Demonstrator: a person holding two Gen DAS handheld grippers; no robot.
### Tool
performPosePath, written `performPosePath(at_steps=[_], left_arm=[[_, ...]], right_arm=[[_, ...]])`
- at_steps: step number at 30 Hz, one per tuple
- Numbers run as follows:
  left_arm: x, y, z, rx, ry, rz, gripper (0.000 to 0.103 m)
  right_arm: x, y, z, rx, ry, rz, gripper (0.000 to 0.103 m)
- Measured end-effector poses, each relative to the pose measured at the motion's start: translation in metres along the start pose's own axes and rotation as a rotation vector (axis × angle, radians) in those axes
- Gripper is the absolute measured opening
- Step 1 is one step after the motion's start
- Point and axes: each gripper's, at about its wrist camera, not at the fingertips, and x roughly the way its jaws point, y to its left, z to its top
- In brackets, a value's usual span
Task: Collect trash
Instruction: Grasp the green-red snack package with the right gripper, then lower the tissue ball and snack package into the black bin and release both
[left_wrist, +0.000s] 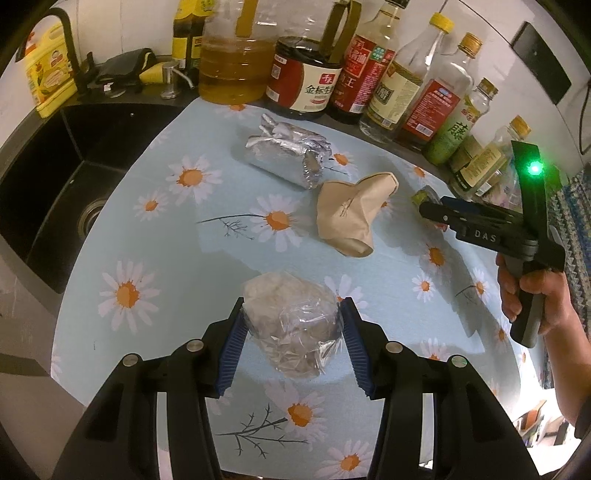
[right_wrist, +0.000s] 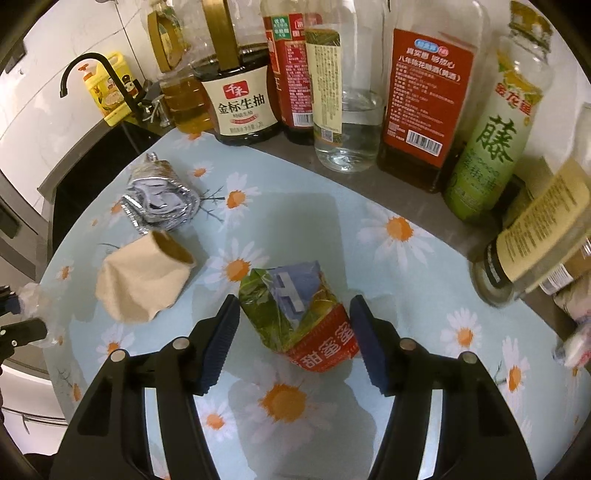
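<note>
cloth (left_wrist: 177, 236): pale blue, white daisies with orange centres; foil wrapper (left_wrist: 284, 151): silver; paper cup (left_wrist: 351, 218): beige; carton (right_wrist: 299, 317): green, blue, red band; sink (left_wrist: 62, 177): black; gripper pads (left_wrist: 232, 350): blue; detergent jug (left_wrist: 48, 70): yellow

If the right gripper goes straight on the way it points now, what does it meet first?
Most likely the crumpled snack wrapper, which lies between its open fingers, not yet touched. Directly beyond it is only the daisy cloth; the bottles stand further back.

Crumpled plastic wad (left_wrist: 291, 325), foil wrapper (left_wrist: 286, 153), beige paper (left_wrist: 351, 218), carton (right_wrist: 299, 317)
</note>
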Motion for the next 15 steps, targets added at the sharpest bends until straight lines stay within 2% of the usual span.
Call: performPosePath(at_steps=[15], left_arm=[[-0.023, 0.021, -0.023, 0.149, 0.004, -0.117, 0.048]], right_arm=[[-0.058, 0.068, -0.058, 0.134, -0.037, -0.061, 0.061]])
